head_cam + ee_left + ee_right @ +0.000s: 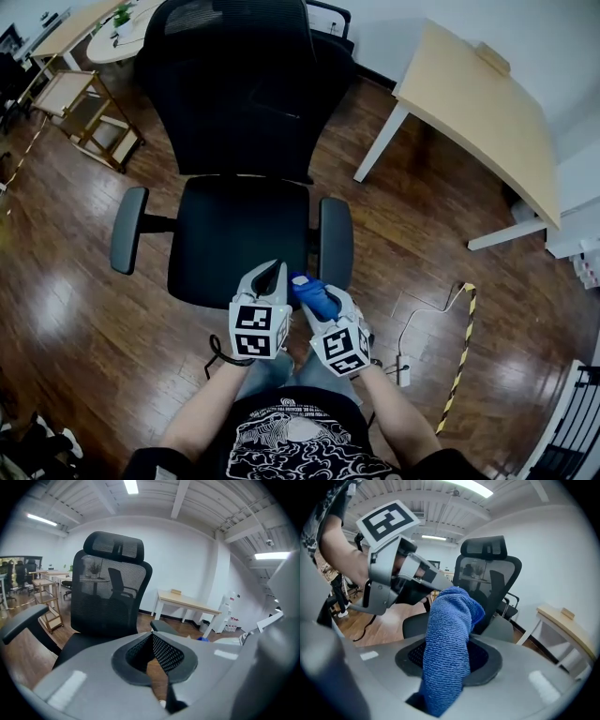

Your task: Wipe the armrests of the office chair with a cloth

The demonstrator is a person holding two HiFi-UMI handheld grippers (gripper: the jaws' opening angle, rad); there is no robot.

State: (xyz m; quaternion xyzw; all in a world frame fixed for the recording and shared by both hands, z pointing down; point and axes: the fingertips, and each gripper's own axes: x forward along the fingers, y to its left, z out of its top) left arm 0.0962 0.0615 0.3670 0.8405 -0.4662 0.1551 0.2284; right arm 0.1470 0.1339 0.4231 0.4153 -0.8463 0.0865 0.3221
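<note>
Blue cloth [310, 290] held ready, just short of the near armrest [336, 242].
The right gripper [317, 298] was clamped on the cloth, its free end poking forward, likely for wiping. The left gripper [270, 277], jaws together and empty, hung just beside it. The cloth hid the right jaws' tips.

— Black T-shirt [291, 441], white print, short sleeves [150, 461]!
— Blue-grey jeans [281, 373] too. Left gripper [273, 274] and right gripper [317, 298]: both grey, black dimpled pads [168, 656], each topped with a black-and-white marker cube [255, 330].
</note>
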